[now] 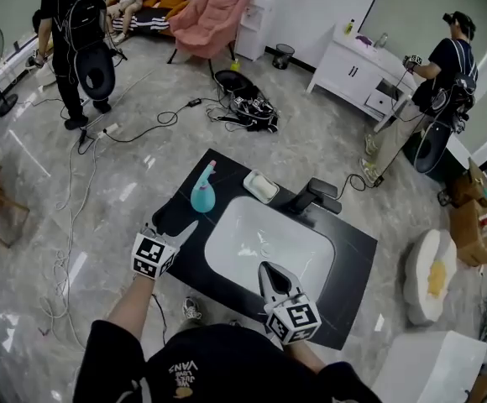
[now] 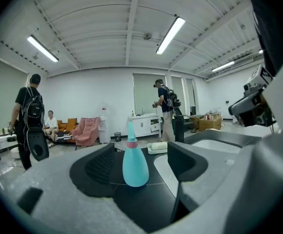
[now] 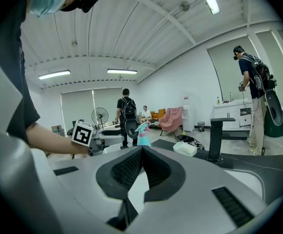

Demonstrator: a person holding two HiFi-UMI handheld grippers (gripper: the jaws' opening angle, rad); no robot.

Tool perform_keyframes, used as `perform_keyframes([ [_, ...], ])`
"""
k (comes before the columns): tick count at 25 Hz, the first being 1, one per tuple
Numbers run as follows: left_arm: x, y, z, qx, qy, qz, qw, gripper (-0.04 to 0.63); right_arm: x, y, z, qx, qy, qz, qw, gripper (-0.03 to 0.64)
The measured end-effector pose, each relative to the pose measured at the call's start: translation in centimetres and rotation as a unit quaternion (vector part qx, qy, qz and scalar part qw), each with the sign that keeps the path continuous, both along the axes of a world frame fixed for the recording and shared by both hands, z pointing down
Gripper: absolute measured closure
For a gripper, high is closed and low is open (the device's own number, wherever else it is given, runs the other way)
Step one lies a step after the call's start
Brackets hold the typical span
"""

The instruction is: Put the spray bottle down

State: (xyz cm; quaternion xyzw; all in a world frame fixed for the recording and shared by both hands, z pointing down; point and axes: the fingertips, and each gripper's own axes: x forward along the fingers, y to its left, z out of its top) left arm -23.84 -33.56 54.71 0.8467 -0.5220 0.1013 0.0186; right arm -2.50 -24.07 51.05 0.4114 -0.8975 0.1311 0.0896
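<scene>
Teal and pear-shaped, the plastic spray bottle point(image 2: 135, 167) with its pink collar and slim nozzle stands upright on its own base on the glossy black countertop point(image 1: 353, 250). It sits straight ahead of the left gripper point(image 2: 144, 162). That gripper's two ribbed black pads are spread wide, one on either side of the bottle, with clear gaps and no contact. From the head view the bottle point(image 1: 203, 196) seems to sit at or just past the jaw tips of the left gripper point(image 1: 176, 235); I cannot tell which. The left gripper holds nothing.

The right gripper point(image 3: 141, 165) has its pads pressed together on nothing. In the head view it point(image 1: 275, 280) hangs over the near edge of the white oval basin point(image 1: 269, 242), with the bottle well off to its left and ahead.

By my reading the placing itself looks done and what remains is a clean retreat. To do that well, keep the left jaws as wide as they are and draw straight back along their own line. Neither pad should swing sideways, because the narrow-necked bottle would tip easily from a nudge near the collar. The white soap dish point(image 1: 260, 185) and the black tap point(image 1: 315, 193) lie beyond the bottle, to the right of the left gripper, so a backward path stays clear of both.
</scene>
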Motion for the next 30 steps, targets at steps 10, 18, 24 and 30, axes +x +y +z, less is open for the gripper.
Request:
perform_keyframes([
  [10,1.5,7.1,-1.8,0.010,0.002,-0.053,0.9986,0.378,1.8,1.5,0.3,0.001,-0.016,-0.046,0.999,0.614],
  [18,3.7,12.9,-2.5,0.016,0.004,-0.107,0.9941,0.514,3.0,2.5,0.4,0.004,-0.020,-0.097,0.995,0.614],
  [24,5.8,16.4,-2.3,0.008,0.011,-0.131,0.9912,0.552,3.4,3.3,0.6,0.004,-0.022,-0.134,0.991,0.614],
  [30,7.5,20.1,-1.8,0.001,0.016,-0.156,0.9876,0.569,3.6,4.7,0.9,0.005,-0.023,-0.168,0.986,0.614],
])
